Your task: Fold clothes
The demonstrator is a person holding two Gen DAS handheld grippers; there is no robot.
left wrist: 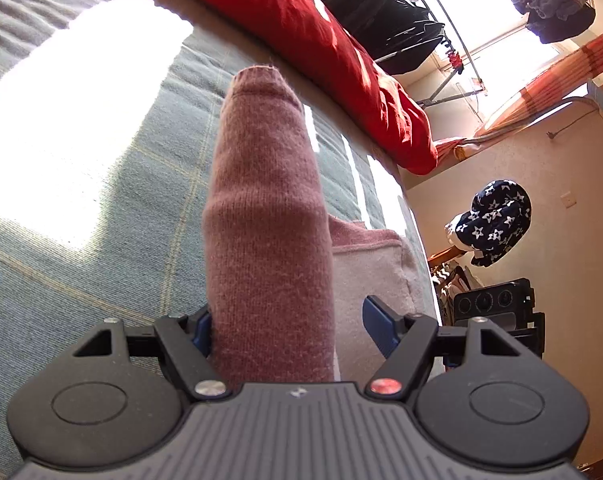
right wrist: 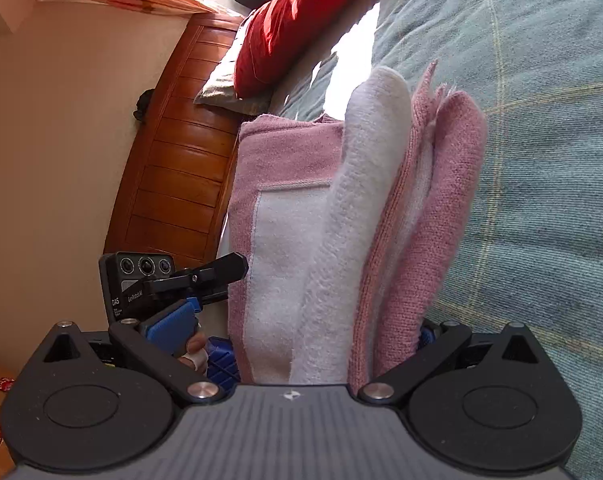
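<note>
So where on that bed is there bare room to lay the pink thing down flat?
The widest free patch is the grey-green bedspread, between the pink cloth and the bed's far side. The head end is crowded with the red pillow. The strip along the near edge is taken by the cloth's folds.

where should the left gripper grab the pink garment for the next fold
Probably the pink garment at its far hemmed end, coming from the open bed side: that end juts out free over the bedspread. The left gripper stands open around it.
</note>
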